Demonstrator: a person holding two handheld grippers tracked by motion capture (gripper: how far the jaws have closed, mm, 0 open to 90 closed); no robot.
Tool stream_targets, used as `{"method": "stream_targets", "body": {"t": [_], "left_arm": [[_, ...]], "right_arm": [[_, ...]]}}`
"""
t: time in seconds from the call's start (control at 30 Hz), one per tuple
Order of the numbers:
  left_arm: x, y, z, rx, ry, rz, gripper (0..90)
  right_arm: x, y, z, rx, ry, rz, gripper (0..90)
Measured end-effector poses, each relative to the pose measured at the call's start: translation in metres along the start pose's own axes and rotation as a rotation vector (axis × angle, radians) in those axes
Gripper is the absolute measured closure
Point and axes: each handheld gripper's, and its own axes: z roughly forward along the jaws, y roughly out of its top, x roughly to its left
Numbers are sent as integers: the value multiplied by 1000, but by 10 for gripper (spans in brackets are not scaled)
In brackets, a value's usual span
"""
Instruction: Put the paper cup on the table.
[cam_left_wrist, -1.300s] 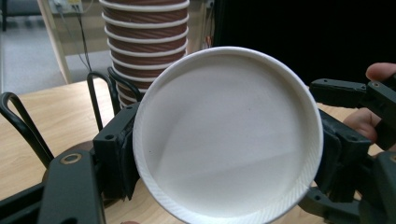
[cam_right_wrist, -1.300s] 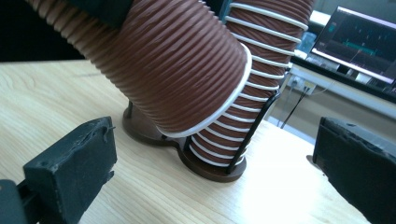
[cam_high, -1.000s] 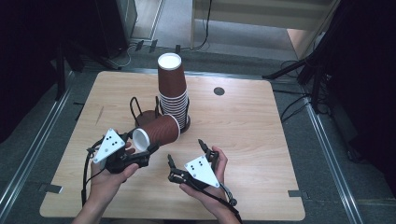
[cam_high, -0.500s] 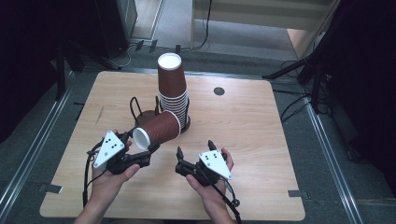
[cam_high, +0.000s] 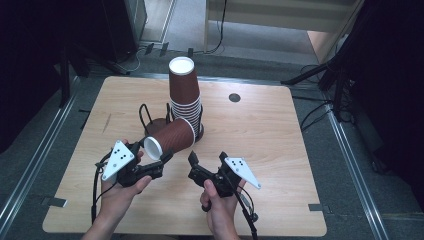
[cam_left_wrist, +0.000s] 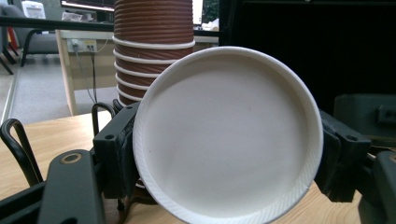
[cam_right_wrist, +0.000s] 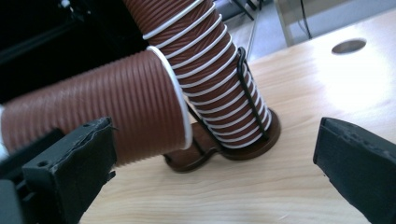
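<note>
Right gripper (cam_high: 206, 159) rose beside cup (cam_high: 170, 138); stack (cam_high: 185, 100) behind.

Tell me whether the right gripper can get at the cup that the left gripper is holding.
Probably yes. The right gripper is open beside the sideways cup, with bare table between. The left gripper clamps only its rim end.

In the left gripper view, the held cup (cam_left_wrist: 229, 135) hides the lower part of the cup stack (cam_left_wrist: 154, 46), whose top the frame's edge cuts off. In the right gripper view, the stack's (cam_right_wrist: 205, 60) top is cut off too, and the near left jaw covers part of the lying cup (cam_right_wrist: 107, 107).
</note>
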Motion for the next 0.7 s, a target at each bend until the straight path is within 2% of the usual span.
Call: {"method": "stream_targets", "body": {"t": [0.23,0.33,0.7], "left_arm": [[-1,-1,1,-32,3,-8,235],[-2,-2,3,-33,-2,-4,235],[-3,-5,4,-37,4,3,235]], "right_arm": [[2,1,3,27,4,213,0],[2,2,4,45,6,287,0],[0,2,12,118,49,507,0]]}}
